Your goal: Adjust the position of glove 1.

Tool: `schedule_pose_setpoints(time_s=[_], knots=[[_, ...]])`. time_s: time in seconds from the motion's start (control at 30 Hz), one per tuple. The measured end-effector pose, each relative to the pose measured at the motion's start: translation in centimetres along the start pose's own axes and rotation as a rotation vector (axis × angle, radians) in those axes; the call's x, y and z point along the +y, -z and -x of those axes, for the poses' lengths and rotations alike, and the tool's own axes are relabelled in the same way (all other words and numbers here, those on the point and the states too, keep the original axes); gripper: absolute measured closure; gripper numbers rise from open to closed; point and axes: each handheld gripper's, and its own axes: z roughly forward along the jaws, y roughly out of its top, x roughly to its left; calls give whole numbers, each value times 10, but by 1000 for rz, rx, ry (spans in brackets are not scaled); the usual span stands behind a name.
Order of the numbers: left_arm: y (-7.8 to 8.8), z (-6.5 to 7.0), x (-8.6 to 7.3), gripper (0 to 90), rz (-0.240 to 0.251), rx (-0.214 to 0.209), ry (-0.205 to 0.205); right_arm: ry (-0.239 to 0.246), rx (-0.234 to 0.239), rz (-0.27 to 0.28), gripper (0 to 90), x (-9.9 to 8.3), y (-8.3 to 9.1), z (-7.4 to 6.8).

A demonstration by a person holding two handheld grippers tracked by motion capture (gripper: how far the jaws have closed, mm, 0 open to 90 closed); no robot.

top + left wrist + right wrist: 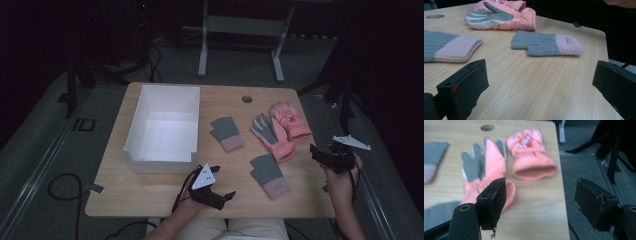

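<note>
The wooden surface (150, 197) carries a white open box (165, 127) on its left half, with no glove inside it, and four gloves spread over the right half, so the work in hand looks like gathering gloves into that box, at the stage where a glove has yet to be picked. The two pink padded gloves (281, 129) lie touching each other far right, one palm-up with grey fingers, the other showing its printed back; a grey knit mitten (227, 133) with a pink cuff lies near the box, and a second grey mitten (270, 175) sits nearer the person. The right gripper (322, 156) is held off the right edge of the surface, aimed toward the pink pair, and its jaws stand spread wide with only air between them (the right gripper view shows the pink gloves beyond the tips, somewhat blurred). The left gripper (220, 195) rests low at the near edge, pointing right along the wood, jaws likewise spread and touching nothing; its own view looks across bare wood at the nearer mitten (547, 44). The next move probably calls for lowering the right gripper onto the closest pink cuff and closing on the soft padding firmly enough that the glove lifts whole and does not drag its partner.
</note>
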Motion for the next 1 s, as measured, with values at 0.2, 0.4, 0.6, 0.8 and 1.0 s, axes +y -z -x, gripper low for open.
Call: schedule_pose_setpoints(time_s=[0.2,0.4,0.6,0.8,1.0], knots=[[0,0,0,0,1,2,1,27,35,45,255,23,0,-18],[0,-1,0,0,5,-1,8,43,62,83,257,47,0,-36],[0,-1,0,0,2,-11,10,64,94,102,257,66,-5,-54],[-1,-1,0,0,-9,-7,9,98,132,104,257,78,-14,-75],[0,-1,0,0,-4,-16,5,158,174,113,257,86,-27,-102]])
